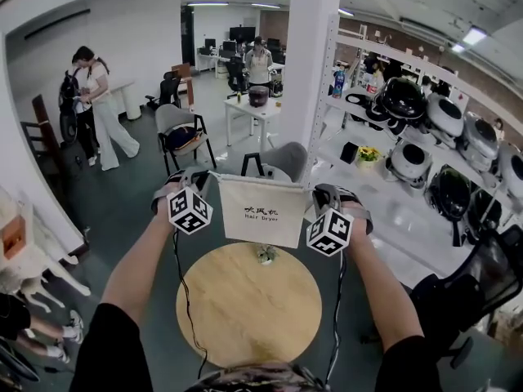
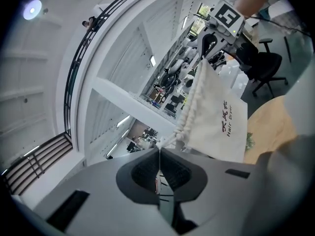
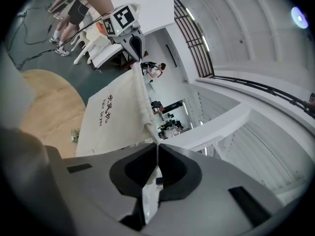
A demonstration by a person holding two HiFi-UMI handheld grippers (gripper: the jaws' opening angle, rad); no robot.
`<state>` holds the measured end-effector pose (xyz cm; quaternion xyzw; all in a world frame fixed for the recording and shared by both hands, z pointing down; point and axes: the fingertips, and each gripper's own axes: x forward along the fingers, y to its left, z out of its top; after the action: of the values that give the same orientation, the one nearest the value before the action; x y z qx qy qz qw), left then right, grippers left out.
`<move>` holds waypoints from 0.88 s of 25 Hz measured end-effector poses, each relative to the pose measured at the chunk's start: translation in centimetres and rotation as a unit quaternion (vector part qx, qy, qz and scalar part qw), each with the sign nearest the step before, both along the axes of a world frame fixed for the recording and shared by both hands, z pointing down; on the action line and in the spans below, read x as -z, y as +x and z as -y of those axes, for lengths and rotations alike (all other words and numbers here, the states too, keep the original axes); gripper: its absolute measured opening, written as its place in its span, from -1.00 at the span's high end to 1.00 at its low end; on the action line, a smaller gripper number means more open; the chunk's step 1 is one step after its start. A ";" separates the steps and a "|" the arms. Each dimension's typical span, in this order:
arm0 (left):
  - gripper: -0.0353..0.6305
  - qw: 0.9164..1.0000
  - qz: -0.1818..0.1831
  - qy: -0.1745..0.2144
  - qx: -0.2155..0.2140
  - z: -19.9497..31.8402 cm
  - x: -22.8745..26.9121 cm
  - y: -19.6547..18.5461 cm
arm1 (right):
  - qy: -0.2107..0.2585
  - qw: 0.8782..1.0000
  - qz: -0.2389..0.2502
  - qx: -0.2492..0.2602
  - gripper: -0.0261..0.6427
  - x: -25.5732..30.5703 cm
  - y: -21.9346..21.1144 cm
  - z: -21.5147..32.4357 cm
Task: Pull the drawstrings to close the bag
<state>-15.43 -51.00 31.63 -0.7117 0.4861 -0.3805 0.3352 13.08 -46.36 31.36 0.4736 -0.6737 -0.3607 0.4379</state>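
Note:
A cream drawstring bag point(image 1: 261, 211) with dark print hangs in the air above a round wooden table point(image 1: 249, 305), stretched between both grippers. My left gripper point(image 1: 208, 178) is shut on the drawstring at the bag's top left corner. In the left gripper view the white cord point(image 2: 166, 141) runs from the gathered bag mouth point(image 2: 197, 95) into the shut left gripper point(image 2: 159, 149). My right gripper point(image 1: 315, 194) is shut on the drawstring at the top right corner. The right gripper view shows that cord point(image 3: 150, 134) entering the shut right gripper point(image 3: 157, 146), with the bag point(image 3: 115, 117) beyond.
A small greenish object point(image 1: 265, 255) lies on the table's far edge. White shelving point(image 1: 409, 137) with rounded black-and-white devices stands to the right, beside a white pillar point(image 1: 310, 64). Chairs point(image 1: 181, 137) stand behind the bag, a black one point(image 1: 482, 284) at the right. People point(image 1: 94, 104) stand at the back left.

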 end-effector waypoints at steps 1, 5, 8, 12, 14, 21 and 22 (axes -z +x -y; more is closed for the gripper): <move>0.83 1.000 0.002 0.004 0.000 0.2 0.6 0.0 | 0.004 1.000 -0.001 0.000 0.89 0.5 -0.1 0.1; 0.83 1.000 0.007 0.017 0.000 0.8 2.5 0.1 | 0.020 1.000 -0.004 0.000 0.89 2.4 0.0 0.8; 0.83 1.000 0.010 0.027 -0.001 1.2 4.0 0.1 | 0.032 0.999 -0.008 -0.001 0.89 4.2 0.0 1.2; 0.83 0.999 0.018 0.041 -0.003 1.8 6.0 0.3 | 0.047 0.999 -0.014 -0.004 0.89 6.4 0.2 2.1; 0.83 0.999 0.022 0.048 -0.003 2.1 7.1 0.5 | 0.053 0.998 -0.018 -0.007 0.89 7.6 0.5 2.5; 0.83 0.997 0.030 0.077 -0.002 2.6 10.7 0.1 | 0.079 0.996 -0.037 -0.008 0.89 11.2 0.3 2.9; 0.83 0.996 0.031 0.080 -0.002 2.6 11.1 0.0 | 0.081 0.996 -0.039 -0.008 0.89 11.5 0.3 2.9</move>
<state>-15.44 -53.64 20.52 -0.6712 0.5030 -0.3620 0.4068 13.34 -49.29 19.83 0.4986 -0.6207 -0.4289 0.4268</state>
